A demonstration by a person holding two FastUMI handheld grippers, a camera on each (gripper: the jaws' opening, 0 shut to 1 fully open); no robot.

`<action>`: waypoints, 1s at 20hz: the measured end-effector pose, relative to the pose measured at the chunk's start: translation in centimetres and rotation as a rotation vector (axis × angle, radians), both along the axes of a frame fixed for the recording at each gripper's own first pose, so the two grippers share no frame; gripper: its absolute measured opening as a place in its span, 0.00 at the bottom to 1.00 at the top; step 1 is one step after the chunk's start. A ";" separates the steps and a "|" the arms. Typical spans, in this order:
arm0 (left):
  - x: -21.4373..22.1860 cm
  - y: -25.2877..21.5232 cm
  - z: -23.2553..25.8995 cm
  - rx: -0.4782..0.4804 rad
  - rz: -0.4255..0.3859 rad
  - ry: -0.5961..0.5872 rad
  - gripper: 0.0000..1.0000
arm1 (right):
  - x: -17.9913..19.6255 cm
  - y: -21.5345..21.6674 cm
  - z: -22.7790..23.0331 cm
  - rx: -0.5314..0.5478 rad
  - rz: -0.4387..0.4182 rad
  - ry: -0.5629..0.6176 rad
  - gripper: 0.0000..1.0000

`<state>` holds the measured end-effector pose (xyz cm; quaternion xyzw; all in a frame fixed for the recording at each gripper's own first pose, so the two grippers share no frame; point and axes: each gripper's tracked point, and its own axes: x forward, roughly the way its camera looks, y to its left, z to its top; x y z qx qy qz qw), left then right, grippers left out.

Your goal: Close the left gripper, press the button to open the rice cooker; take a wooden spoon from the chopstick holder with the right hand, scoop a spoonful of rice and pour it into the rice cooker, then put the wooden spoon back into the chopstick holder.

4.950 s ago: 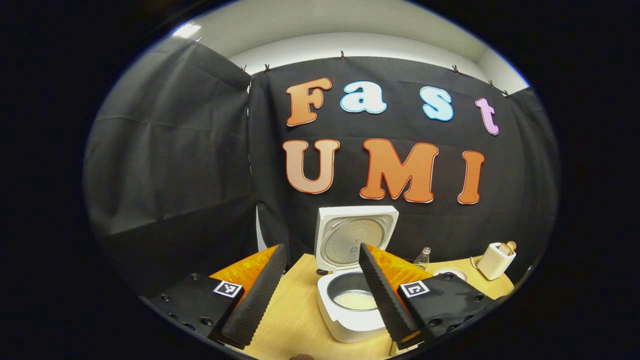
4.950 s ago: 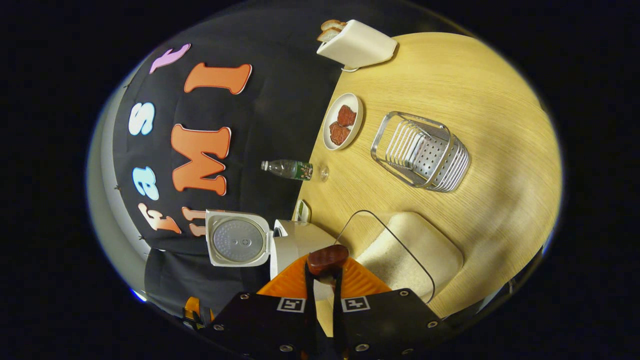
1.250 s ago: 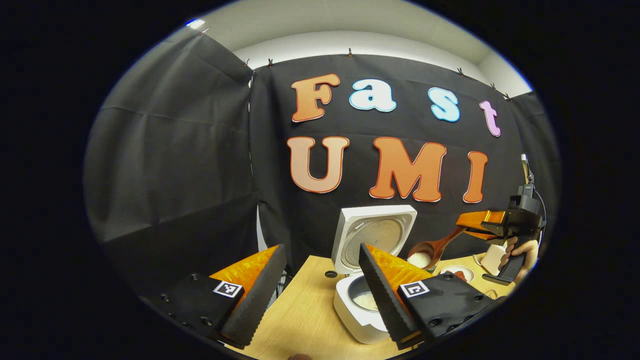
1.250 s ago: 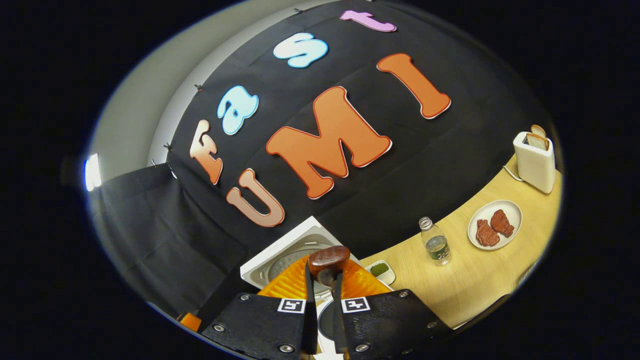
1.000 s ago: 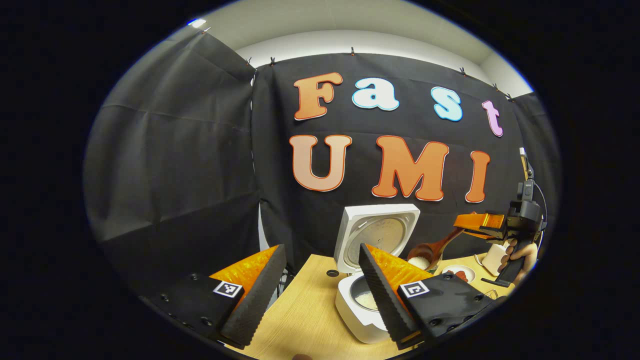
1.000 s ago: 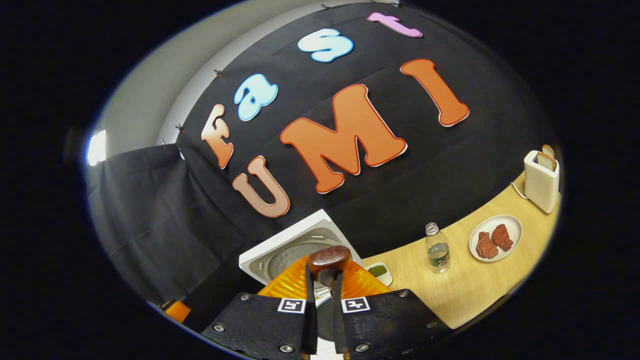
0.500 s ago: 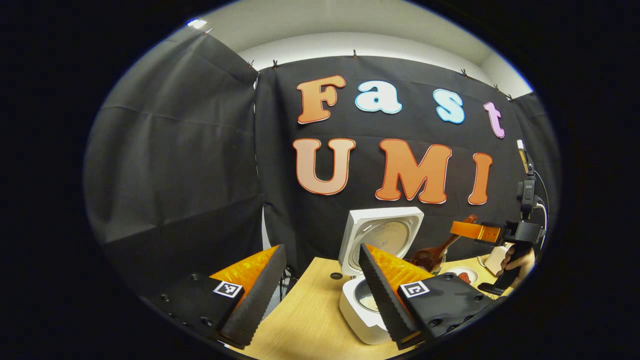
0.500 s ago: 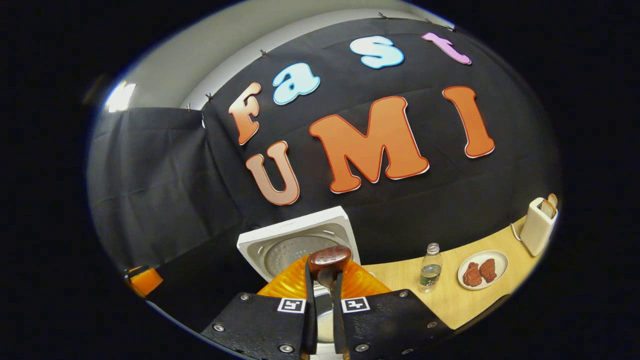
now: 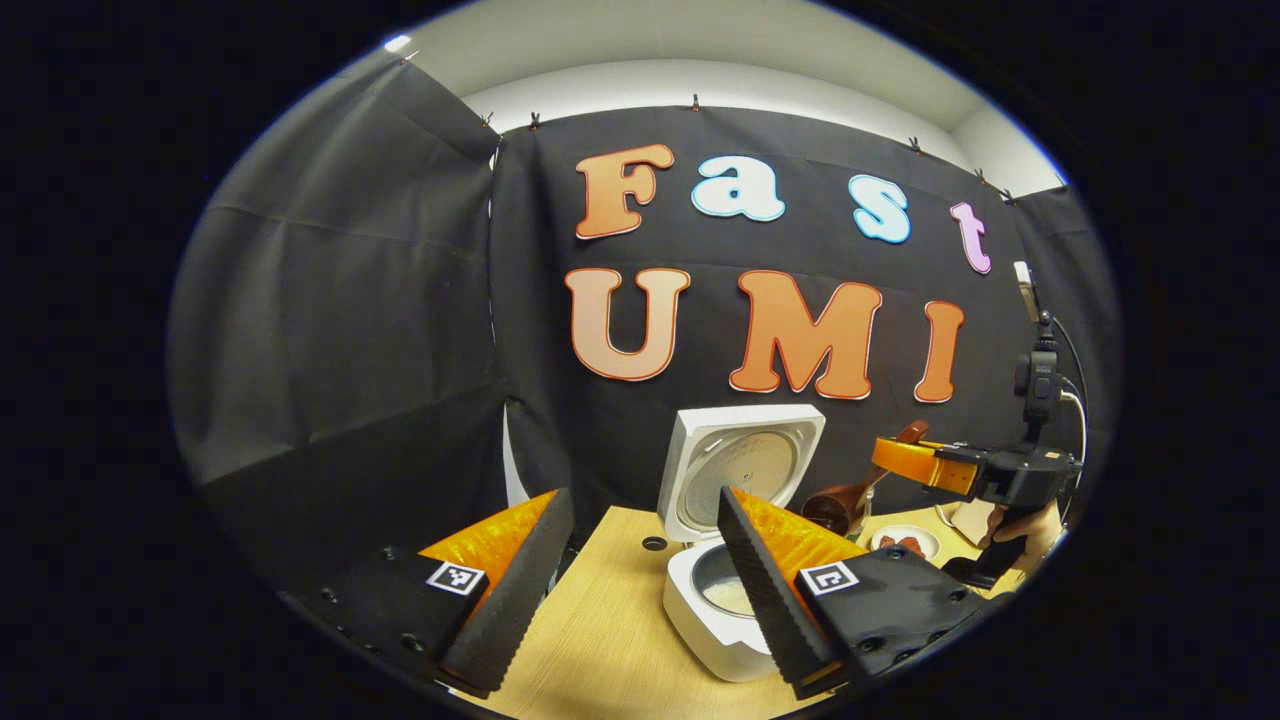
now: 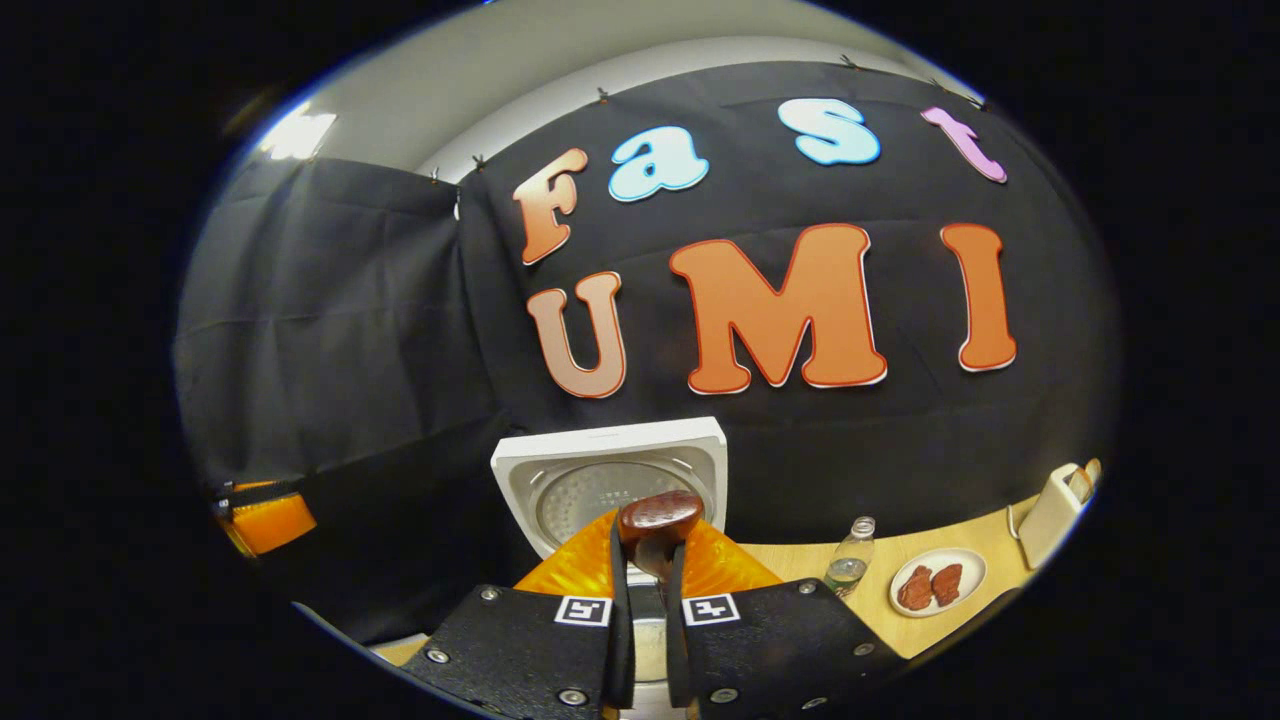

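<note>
The white rice cooker stands open on the table, its lid upright and white rice in the pot. My left gripper hangs open in front of it, holding nothing. To the cooker's right, a hand holds my right gripper, shut on the handle of the wooden spoon. The spoon's bowl hangs low beside the lid and looks dark. In the right gripper view, my right gripper clamps the spoon in front of the lid.
A water bottle, a plate with meat pieces and a white toaster stand along the back right of the wooden table. A small dark disc lies left of the cooker. The left gripper's side shows far left.
The right gripper has rolled level and sunk a little toward the cooker. The spoon's bowl carried white rice a second ago; now it looks dark. The left gripper has stayed open, hardly moving.
</note>
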<state>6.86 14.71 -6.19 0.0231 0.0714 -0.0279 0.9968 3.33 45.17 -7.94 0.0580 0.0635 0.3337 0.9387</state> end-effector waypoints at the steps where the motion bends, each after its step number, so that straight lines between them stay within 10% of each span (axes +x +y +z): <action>1: 0.2 0.4 0.0 0.006 0.012 0.002 0.97 | -0.2 0.3 0.0 -0.015 0.012 -0.014 0.12; 20: 0.0 -1.3 1.7 -0.048 -0.010 -0.033 0.97 | 0.0 -8.2 2.2 -0.003 -0.098 -0.006 0.12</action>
